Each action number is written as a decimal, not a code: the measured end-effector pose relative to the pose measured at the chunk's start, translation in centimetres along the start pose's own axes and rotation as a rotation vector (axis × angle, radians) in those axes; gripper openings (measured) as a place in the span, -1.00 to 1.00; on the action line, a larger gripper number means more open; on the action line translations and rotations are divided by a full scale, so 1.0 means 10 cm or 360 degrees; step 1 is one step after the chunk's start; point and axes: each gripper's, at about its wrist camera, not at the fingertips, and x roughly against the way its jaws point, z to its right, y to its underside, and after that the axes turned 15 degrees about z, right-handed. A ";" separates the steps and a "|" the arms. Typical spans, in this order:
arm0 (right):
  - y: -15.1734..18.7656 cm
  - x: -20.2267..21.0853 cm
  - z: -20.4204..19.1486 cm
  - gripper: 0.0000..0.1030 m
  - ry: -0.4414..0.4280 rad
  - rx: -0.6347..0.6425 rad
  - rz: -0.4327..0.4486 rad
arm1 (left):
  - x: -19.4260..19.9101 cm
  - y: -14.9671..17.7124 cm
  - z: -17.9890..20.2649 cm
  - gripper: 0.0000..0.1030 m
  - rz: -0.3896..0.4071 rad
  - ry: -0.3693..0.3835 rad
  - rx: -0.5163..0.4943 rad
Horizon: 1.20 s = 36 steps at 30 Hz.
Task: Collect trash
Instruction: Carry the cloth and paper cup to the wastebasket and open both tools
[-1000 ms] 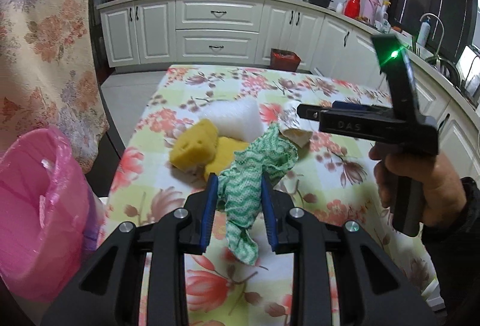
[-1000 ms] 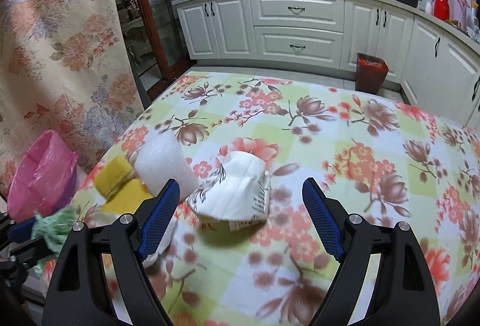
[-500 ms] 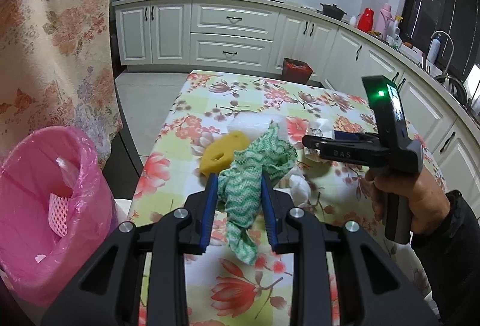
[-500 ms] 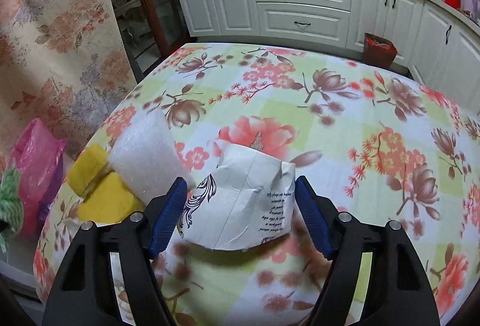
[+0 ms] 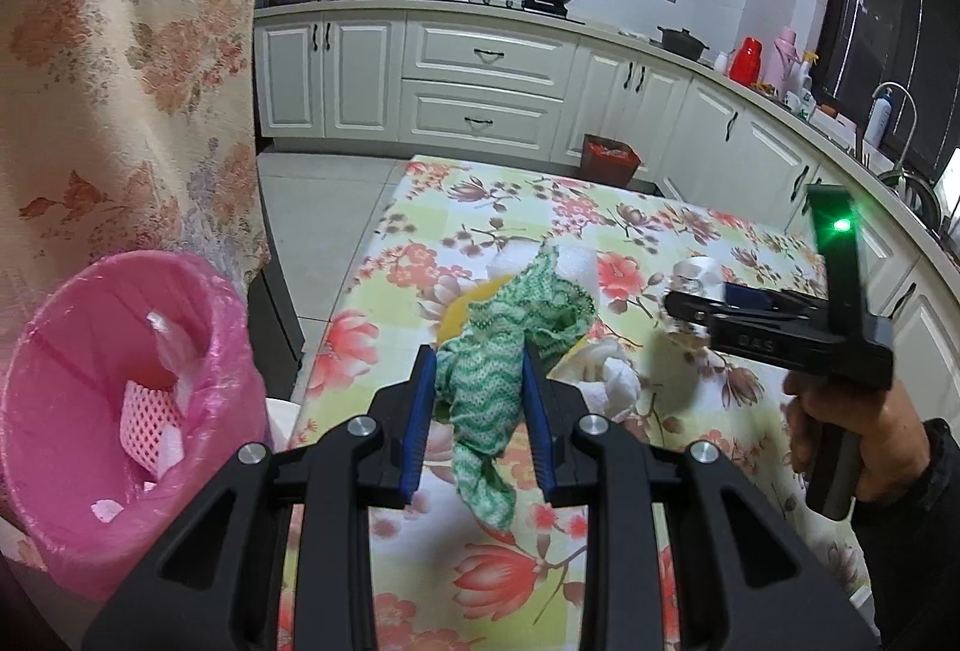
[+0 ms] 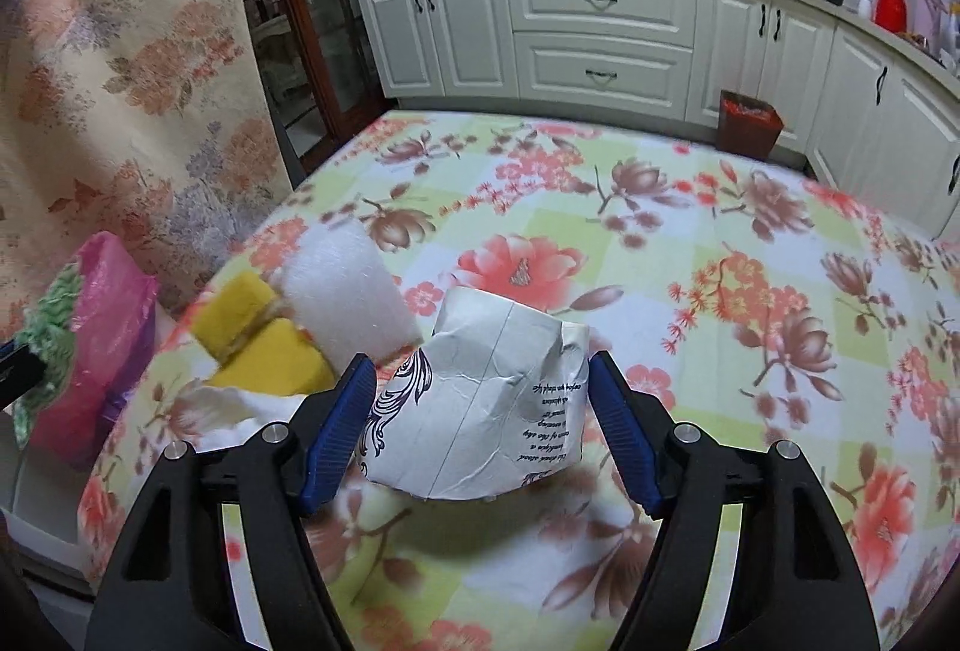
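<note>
Two wrist cameras each show you something the other hides. Your left gripper point(image 5: 477, 420) has its jaws clamped on a green-and-white cloth point(image 5: 501, 369), held above the worktop point(image 5: 600, 231) edge; the cloth's long axis runs along the fingers, one bunched end pointing forward over the worktop, the other tail dangling down toward you. Only this view looks into the pink-lined bin point(image 5: 120, 411), which stands low to your left, beside the worktop, with white scraps and a piece of pink netting inside. Only it shows your right hand point(image 5: 852, 417) around the other gripper's handle.

Your right gripper point(image 6: 480, 435) has its jaws partly closed around a crumpled white paper cup point(image 6: 480, 405), the blue pads touching its sides. The cup's axis runs crosswise between the pads. Only this view shows clearly the two yellow sponges point(image 6: 252, 333) and a white foam block point(image 6: 348, 291), packed together just left of the cup.
</note>
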 end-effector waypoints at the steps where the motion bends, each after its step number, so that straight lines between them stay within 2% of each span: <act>1: -0.03 0.05 -0.03 0.33 -0.0005 0.0007 0.0016 | 0.03 -0.01 -0.02 -0.46 0.0012 -0.0008 0.0004; 11: -0.30 0.47 -0.52 0.33 -0.0103 0.0115 0.0150 | 0.43 -0.17 -0.40 -0.46 0.0136 -0.0139 0.0051; 17: -0.45 0.61 -0.93 0.28 -0.0190 0.0196 0.0206 | 0.77 -0.27 -0.79 -0.46 0.0229 -0.0281 0.0093; 25: -0.59 0.64 -1.55 0.28 -0.0329 0.0295 0.0237 | 1.12 -0.32 -1.19 -0.46 0.0308 -0.0418 0.0144; 36: -0.69 0.51 -2.44 0.28 -0.0531 0.0432 0.0233 | 1.29 -0.28 -1.51 -0.45 0.0337 -0.0523 0.0184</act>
